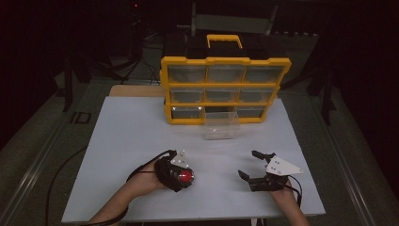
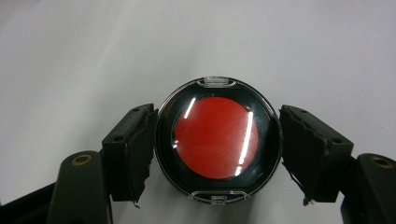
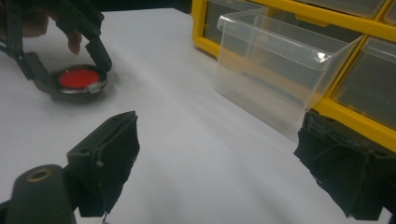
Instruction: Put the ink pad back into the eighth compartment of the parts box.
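Round red-centred compact [image 2: 218, 140] lying flat between the spread jaws of the left gripper [image 2: 217, 149], both pads just beside its rim.

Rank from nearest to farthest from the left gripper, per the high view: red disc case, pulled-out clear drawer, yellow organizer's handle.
1. Red disc case: between the left gripper's jaws.
2. Clear drawer: ahead, mid-table, to the right.
3. Handle: atop the yellow organizer, at the back.

Too dim to tell what sits inside the small clear drawers of the yellow plastic drawer box [image 1: 225, 89]. Behind that box, only dark shapes. Near it, the pulled-out see-through drawer [image 3: 280, 65] blurred, its far corner cut off.
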### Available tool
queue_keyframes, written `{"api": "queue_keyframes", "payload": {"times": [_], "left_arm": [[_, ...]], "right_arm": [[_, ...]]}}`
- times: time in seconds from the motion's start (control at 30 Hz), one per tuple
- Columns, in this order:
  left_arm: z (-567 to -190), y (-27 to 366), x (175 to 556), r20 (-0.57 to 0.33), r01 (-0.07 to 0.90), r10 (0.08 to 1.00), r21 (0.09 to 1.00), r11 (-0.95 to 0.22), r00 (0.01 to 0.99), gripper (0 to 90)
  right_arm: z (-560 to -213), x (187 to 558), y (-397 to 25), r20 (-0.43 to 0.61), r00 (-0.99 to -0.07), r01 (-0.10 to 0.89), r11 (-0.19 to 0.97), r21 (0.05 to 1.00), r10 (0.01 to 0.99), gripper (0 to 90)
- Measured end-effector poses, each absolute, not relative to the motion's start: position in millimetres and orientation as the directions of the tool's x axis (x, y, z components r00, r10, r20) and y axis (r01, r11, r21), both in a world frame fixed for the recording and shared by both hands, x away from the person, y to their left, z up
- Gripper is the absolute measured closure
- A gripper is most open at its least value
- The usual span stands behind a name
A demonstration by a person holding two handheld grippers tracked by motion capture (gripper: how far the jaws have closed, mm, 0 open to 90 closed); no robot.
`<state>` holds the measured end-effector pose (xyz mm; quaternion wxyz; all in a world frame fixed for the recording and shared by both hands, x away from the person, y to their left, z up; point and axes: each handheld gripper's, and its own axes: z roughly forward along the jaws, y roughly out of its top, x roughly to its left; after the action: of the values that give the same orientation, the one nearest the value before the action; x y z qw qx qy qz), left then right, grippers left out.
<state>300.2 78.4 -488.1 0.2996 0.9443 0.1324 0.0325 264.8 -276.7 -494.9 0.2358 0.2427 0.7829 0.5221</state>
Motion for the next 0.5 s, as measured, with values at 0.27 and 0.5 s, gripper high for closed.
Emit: {"api": "queue_keyframes", "payload": {"times": [0.27, 0.5], "left_arm": [[-461.5, 81.3, 301.5, -0.011, 0.197, 0.237, 0.593, -0.781, 0.971, 29.9], [-441.7, 83.0, 303.3, -0.003, 0.176, 0.218, 0.6, -0.78, 0.976, 29.9]], "right_arm": [[-494.5, 264.5, -276.2, -0.119, -0.769, 0.131, 0.336, 0.933, 0.628, 12.6], [-494.3, 264.8, -277.0, -0.116, -0.768, 0.132, 0.334, 0.933, 0.629, 12.6]]}}
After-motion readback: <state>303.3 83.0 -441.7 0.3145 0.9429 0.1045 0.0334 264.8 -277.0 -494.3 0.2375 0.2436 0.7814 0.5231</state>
